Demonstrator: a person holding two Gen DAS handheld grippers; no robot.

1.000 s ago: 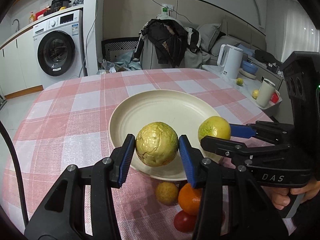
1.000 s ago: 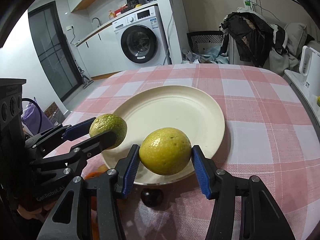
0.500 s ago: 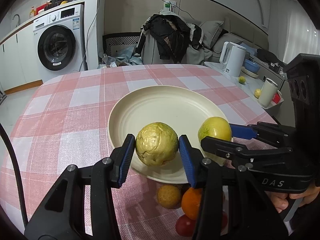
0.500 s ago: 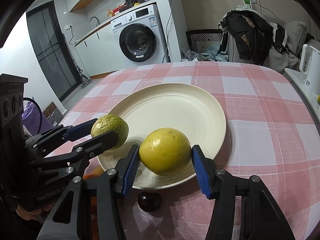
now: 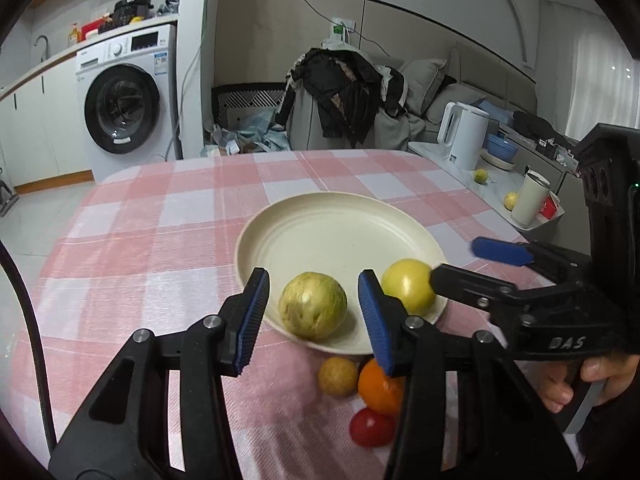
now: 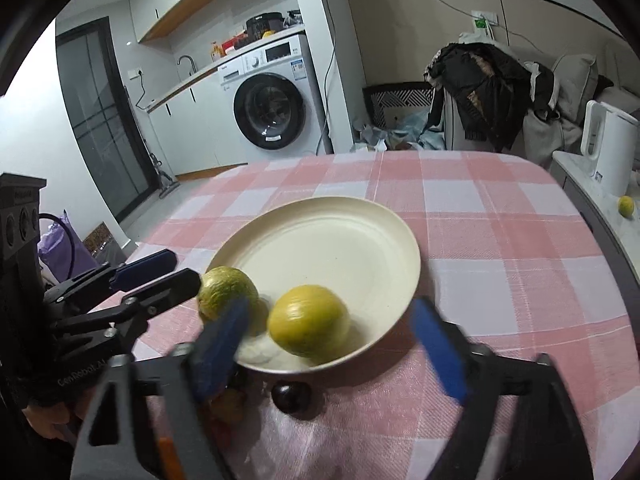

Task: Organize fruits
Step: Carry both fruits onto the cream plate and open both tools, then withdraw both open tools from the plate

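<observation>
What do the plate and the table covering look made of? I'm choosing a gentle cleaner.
The plate looks like matte cream plastic or bamboo fibre, perhaps glazed ceramic: smooth, faint concentric rings, little glare. The table covering looks like woven cloth: pink-and-white checks with visible weave, no shine.

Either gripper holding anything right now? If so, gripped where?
Nothing held. Left gripper and right gripper are both open; the wrinkled fruit and yellow fruit sit free on the plate.

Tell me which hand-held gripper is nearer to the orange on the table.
Left. The left hand-held gripper is open around a fruit on the plate, its right finger just above the orange. The right hand-held gripper, also open, sits further right by the plate's right edge.
</observation>
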